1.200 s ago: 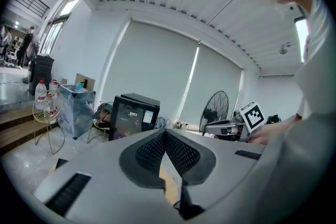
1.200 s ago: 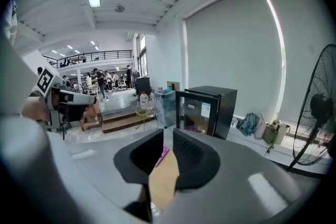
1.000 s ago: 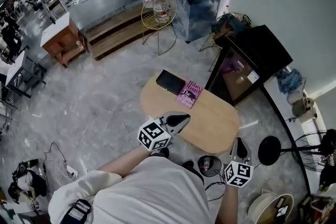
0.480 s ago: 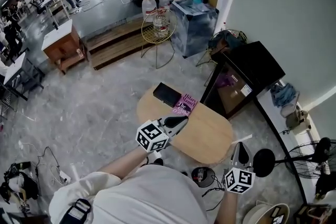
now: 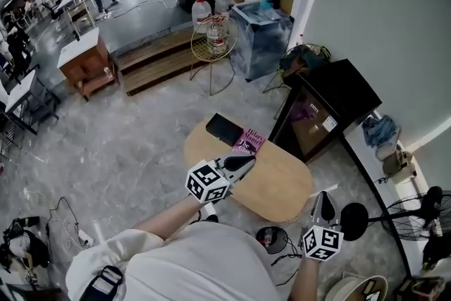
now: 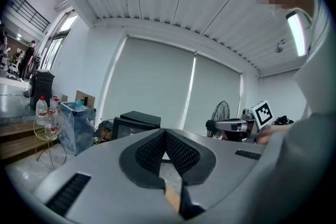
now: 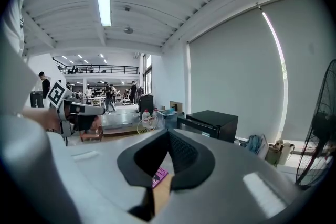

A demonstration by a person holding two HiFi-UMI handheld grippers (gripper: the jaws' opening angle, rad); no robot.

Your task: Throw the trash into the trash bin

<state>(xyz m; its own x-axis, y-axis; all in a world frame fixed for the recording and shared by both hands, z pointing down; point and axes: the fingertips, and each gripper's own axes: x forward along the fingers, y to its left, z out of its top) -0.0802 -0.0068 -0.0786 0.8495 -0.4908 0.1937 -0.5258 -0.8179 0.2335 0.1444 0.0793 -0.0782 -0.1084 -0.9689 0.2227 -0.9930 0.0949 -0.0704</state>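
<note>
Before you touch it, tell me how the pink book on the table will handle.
The pink book looks thin and lies flat on the table: probably light, sliding rather than rolling. Pushed toward the black box beside it, it may jam.

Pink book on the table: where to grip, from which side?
Probably its near edge, coming in low from the person's side. The pink book lies flat on the table, so only edges offer a pinch, and the black box crowds its left.

Box (image 5: 225, 128) and book (image 5: 248, 142) side by side on table (image 5: 282, 183), cabinet (image 5: 349, 77) right
</note>
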